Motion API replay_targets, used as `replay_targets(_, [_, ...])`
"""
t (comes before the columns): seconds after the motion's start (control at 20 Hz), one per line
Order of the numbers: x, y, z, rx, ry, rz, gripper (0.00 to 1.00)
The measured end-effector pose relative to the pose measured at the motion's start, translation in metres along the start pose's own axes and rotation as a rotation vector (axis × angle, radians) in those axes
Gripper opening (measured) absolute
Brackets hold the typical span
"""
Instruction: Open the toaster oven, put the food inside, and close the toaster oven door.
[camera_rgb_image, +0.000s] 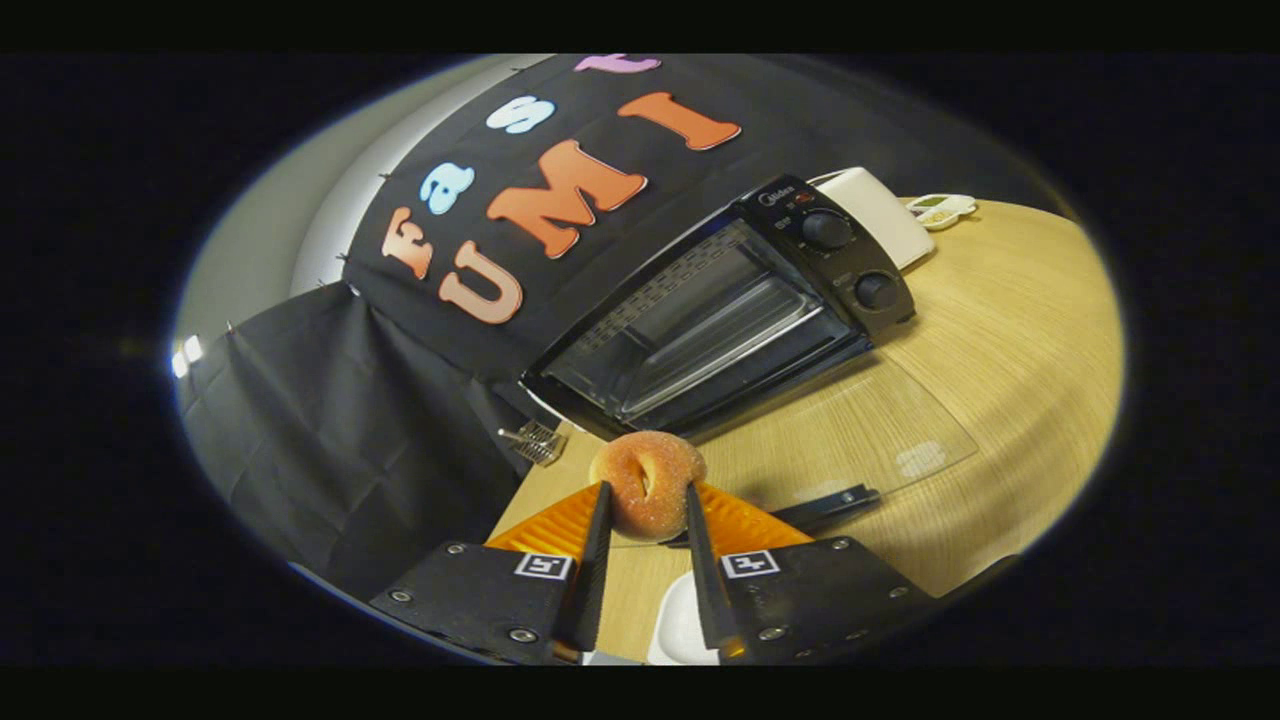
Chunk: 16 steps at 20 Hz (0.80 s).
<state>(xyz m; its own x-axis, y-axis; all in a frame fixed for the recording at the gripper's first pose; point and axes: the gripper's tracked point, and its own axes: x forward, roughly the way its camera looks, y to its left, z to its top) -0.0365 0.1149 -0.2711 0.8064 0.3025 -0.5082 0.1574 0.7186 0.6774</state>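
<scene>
Now your gripper (648, 500) pinches the donut (648, 483) between both fingers, oven (720, 315) door (850, 430) down flat on the table (1010, 330). Next: carry it over the door, onto the rack.

The toaster oven (720, 310) stands on the desk (1010, 330), door (850, 435) folded down toward the hand-held gripper (647, 510). Between its fingers sits the donut (647, 482) — just before the open door, plate (680, 625) below.

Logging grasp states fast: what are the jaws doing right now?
Gripper: jaws closed on the sugared doughnut, held just ahead of the open toaster oven.
</scene>
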Motion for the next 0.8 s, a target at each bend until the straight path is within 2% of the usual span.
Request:
replay_targets(0.25, [0.036,0.012,0.038,0.095,-0.051,0.020,0.39])
replay_targets(0.35, [0.052,0.007,0.050,0.128,-0.064,0.003,0.40])
replay_targets(0.6, [0.088,-0.010,0.077,0.113,-0.106,-0.067,0.39])
replay_targets(0.8, [0.118,-0.010,0.093,0.072,-0.116,-0.080,0.39])
